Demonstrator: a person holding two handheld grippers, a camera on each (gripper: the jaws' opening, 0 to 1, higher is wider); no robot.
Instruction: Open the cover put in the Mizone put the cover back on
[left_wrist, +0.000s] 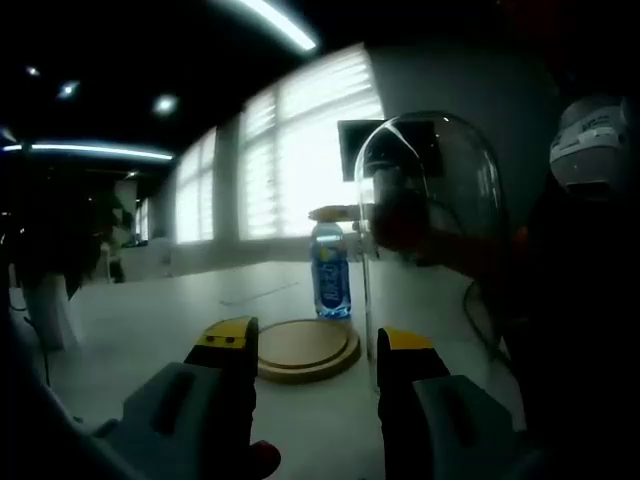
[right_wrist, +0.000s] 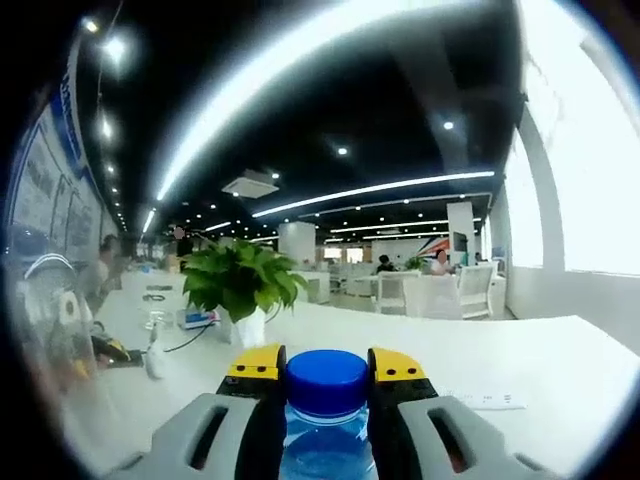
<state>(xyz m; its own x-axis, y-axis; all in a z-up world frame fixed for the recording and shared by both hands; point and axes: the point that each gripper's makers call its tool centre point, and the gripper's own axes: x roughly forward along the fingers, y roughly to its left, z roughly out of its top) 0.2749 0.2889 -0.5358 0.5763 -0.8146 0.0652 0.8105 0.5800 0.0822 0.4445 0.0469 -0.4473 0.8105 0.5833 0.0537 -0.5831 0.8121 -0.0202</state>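
Observation:
A Mizone bottle (left_wrist: 330, 272) with a blue label stands upright just behind a round wooden base (left_wrist: 305, 347) on the white table. My right gripper (left_wrist: 335, 213) reaches in from the right and grips the bottle's top. In the right gripper view its jaws (right_wrist: 325, 368) press on both sides of the blue cap (right_wrist: 325, 385). A clear glass dome cover (left_wrist: 430, 190) stands to the right of the base, its near wall close to my right-hand jaw. My left gripper (left_wrist: 315, 340) is open in front of the base, with nothing between its jaws.
The white table (left_wrist: 150, 320) stretches left toward bright blinds. A potted plant (right_wrist: 240, 280), cables and small items (right_wrist: 150, 350) lie on the table to the left in the right gripper view. Chairs and seated people (right_wrist: 435, 265) are far behind.

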